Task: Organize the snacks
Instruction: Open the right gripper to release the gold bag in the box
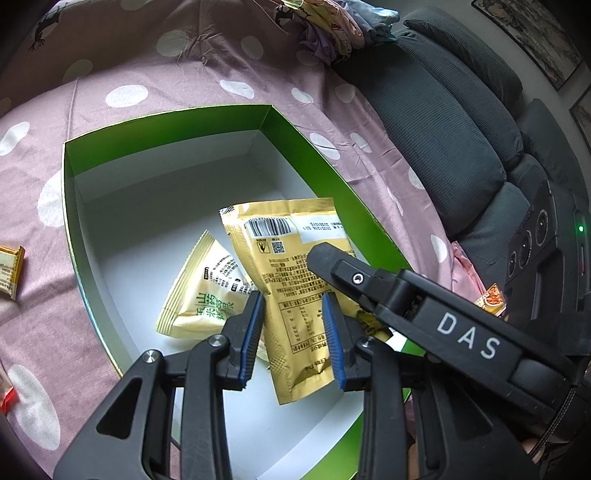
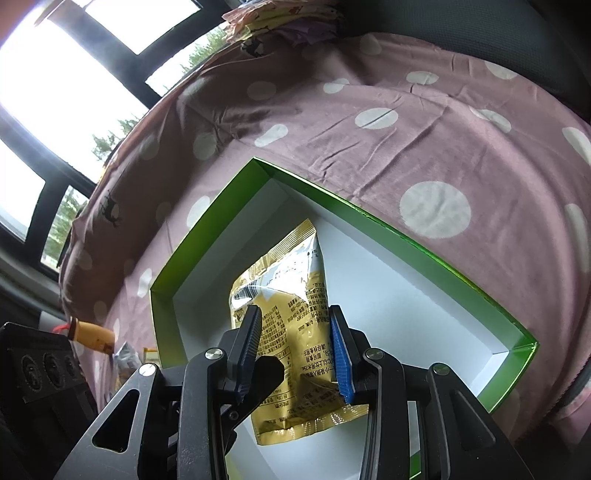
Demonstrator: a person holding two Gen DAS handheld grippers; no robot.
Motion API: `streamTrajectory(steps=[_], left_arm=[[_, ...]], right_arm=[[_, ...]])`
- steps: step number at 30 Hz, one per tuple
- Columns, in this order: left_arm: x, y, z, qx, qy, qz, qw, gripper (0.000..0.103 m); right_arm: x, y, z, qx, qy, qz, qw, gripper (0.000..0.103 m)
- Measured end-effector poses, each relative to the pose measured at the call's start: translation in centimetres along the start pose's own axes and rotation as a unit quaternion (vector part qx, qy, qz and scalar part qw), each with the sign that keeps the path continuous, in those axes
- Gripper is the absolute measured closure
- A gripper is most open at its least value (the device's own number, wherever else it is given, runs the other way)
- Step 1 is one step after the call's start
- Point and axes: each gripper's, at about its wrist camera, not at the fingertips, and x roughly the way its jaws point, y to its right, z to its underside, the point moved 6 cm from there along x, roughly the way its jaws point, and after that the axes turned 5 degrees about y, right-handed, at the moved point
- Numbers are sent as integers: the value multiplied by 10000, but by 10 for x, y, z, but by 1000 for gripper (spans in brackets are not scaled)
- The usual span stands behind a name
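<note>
A green box (image 1: 166,122) with a white inside lies on the spotted pink bedspread; it also shows in the right wrist view (image 2: 406,236). Inside it lie a large gold snack pouch (image 1: 291,258) and a small pale triangular packet (image 1: 207,295). My left gripper (image 1: 293,328) is open above the gold pouch, jaws apart on either side of it. My right gripper (image 2: 295,354) is open above the same gold pouch (image 2: 291,295), and its black finger (image 1: 354,277) reaches in from the right in the left wrist view. Neither gripper holds the pouch.
Loose snack packets lie on the bedspread left of the box (image 1: 9,269) and at the far left edge (image 1: 7,398). A dark grey sofa backrest (image 1: 443,122) runs along the right. Folded clothes (image 1: 332,26) sit at the back. A yellow object (image 2: 92,334) lies left of the box.
</note>
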Motion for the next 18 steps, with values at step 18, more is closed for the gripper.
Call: streamTrajectory(steps=[18], left_arm=[[-24, -1, 0, 151, 333, -396, 9985, 52]], right_arm=[[-9, 3, -6, 47, 262, 277, 9993, 65]])
